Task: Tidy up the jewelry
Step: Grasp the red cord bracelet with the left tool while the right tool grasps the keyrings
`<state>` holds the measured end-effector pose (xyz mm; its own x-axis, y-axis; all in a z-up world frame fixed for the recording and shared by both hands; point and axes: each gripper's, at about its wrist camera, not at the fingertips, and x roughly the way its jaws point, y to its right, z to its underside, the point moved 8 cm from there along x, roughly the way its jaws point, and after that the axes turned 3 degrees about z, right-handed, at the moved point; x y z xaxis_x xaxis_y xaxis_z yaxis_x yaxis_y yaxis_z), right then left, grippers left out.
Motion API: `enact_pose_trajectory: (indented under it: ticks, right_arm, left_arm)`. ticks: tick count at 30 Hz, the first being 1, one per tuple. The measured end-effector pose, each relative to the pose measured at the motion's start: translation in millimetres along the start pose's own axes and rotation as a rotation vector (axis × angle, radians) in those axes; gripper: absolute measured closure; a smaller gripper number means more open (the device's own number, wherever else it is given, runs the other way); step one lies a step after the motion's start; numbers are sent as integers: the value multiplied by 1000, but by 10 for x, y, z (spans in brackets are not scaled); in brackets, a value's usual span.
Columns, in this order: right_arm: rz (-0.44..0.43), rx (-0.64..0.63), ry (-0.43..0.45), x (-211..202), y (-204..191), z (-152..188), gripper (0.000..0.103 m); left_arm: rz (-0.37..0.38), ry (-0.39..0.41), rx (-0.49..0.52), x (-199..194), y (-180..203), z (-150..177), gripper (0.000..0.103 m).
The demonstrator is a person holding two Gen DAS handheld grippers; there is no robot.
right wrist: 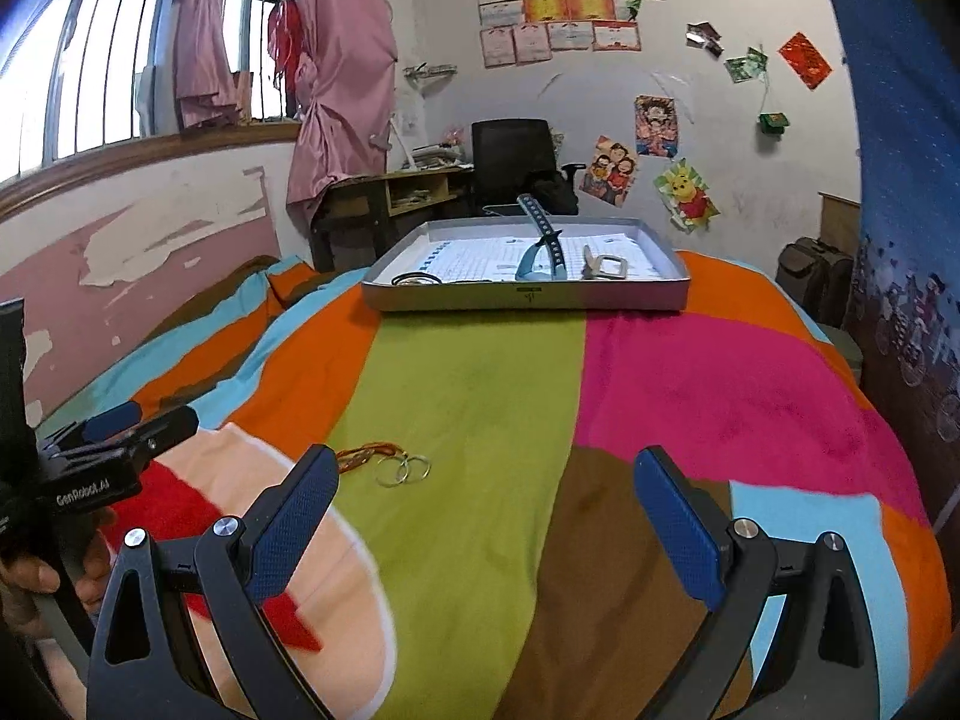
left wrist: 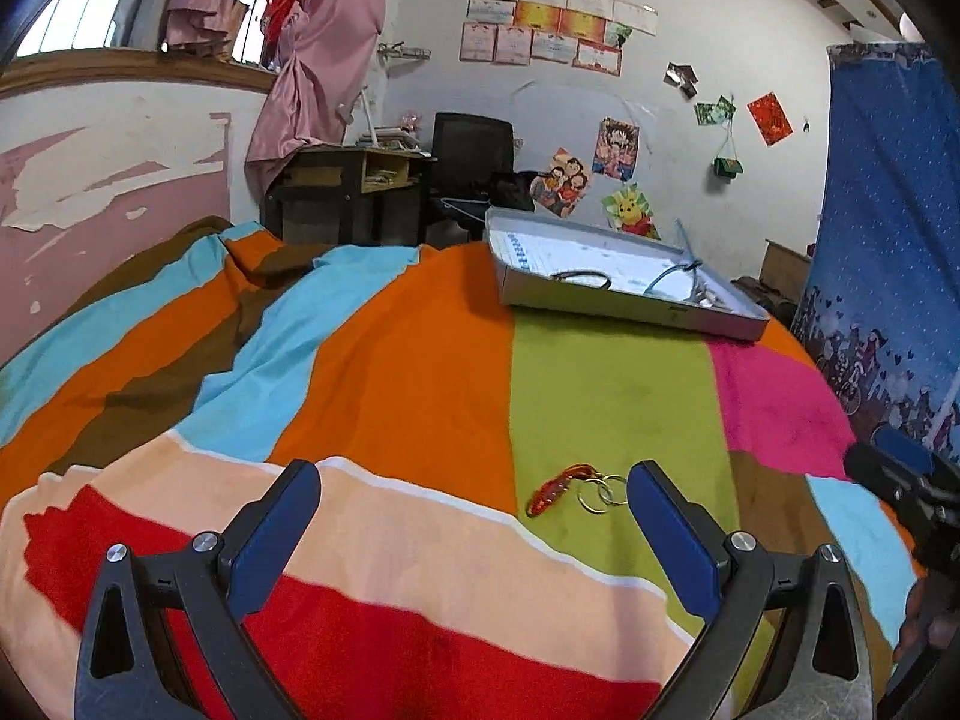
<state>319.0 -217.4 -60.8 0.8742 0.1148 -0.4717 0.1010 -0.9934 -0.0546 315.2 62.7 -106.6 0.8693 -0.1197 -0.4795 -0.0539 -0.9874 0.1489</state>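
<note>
Left wrist: striped bedspread (left wrist: 420, 324), pink curtain (left wrist: 324, 60).

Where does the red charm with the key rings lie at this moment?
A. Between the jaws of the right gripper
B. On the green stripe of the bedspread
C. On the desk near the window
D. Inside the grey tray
B: the charm lies on the green stripe of the bedspread, far in front of the tray, and both grippers are open and empty.
</note>
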Motion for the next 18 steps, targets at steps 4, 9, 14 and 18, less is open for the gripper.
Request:
enact_pose_trajectory:
  ticks: [4, 9, 14, 18]
  right_arm:
    - [-19, -22, -12, 329, 0, -64, 6]
    - [-50, -39, -34, 670, -66, -58, 6]
    - [-89, -44, -55, 951, -136, -9, 6]
    - [-115, -37, -74, 1110, -174, 62, 8]
  left_arm:
    - [19, -14, 3, 234, -6, 17, 0]
    - [65, -37, 40, 458, 47, 49, 0]
    - [106, -52, 92, 612, 132, 110, 0]
    - [121, -79, 92, 716, 132, 156, 0]
